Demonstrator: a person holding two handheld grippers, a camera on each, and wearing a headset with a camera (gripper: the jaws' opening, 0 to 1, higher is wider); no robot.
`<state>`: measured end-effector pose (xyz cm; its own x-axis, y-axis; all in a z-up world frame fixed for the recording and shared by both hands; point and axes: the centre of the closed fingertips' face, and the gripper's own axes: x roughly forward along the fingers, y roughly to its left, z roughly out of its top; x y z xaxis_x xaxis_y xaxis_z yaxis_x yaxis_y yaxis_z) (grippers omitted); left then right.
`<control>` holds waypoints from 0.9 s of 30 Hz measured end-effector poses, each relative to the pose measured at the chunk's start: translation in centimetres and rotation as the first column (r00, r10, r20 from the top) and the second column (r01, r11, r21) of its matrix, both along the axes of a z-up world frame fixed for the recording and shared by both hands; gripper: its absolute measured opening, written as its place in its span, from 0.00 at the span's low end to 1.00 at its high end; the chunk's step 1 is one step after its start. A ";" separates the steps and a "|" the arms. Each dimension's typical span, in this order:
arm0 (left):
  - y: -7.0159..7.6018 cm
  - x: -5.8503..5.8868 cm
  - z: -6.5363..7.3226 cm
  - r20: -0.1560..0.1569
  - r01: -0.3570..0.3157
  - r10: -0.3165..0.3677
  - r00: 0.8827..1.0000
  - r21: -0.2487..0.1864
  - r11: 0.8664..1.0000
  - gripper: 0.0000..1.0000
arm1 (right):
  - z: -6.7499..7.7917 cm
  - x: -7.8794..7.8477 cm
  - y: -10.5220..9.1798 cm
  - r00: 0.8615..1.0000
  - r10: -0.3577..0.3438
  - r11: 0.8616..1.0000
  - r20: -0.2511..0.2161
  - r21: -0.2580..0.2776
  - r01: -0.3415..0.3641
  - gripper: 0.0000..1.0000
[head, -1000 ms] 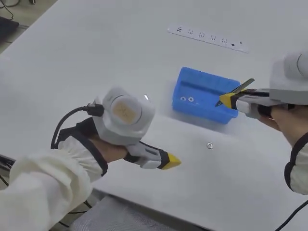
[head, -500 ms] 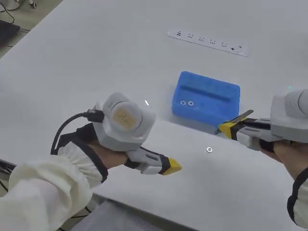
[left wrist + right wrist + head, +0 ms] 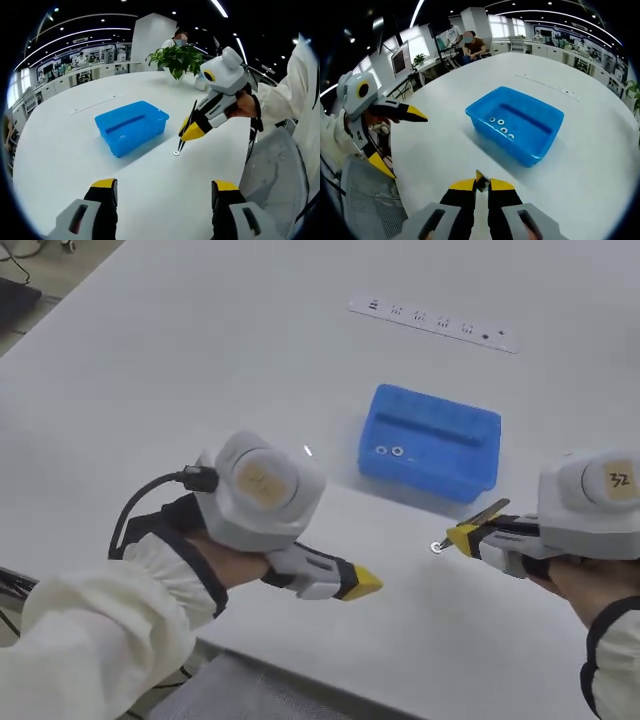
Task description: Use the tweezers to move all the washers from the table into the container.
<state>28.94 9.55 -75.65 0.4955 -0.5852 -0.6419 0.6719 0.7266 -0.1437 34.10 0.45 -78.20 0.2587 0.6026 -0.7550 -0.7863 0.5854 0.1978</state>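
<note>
A blue container stands on the white table with a few washers lying inside. One washer rests on the table in front of it. My right gripper is shut on the tweezers, whose tip comes down right at that washer. Whether the tip has hold of the washer I cannot tell. My left gripper hovers open, with nothing between its fingers, to the left of the washer.
A white power strip lies at the back of the table. The table's near edge runs just below my left hand, with a mesh chair under it. A potted plant and seated people are far across the table.
My right gripper has come back from over the container toward me and down, bringing the tweezers' tip to the washer on the table. The left gripper has barely moved.
</note>
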 end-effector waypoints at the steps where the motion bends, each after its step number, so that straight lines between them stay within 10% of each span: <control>1: 0.0 0.0 0.0 -0.001 0.000 0.000 1.000 0.000 1.000 0.78 | -0.1 0.0 0.0 1.000 -0.002 1.000 -0.002 -0.001 0.002 0.05; 27: 0.2 -0.3 -0.3 -0.007 -0.003 0.003 1.000 0.004 1.000 0.77 | -0.7 0.1 0.7 1.000 0.009 0.999 0.007 -0.046 -0.009 0.04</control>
<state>28.65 9.75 -75.94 0.4926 -0.5809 -0.6480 0.6688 0.7291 -0.1452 34.18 1.13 -78.88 0.2585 0.5694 -0.7803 -0.7928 0.5866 0.1654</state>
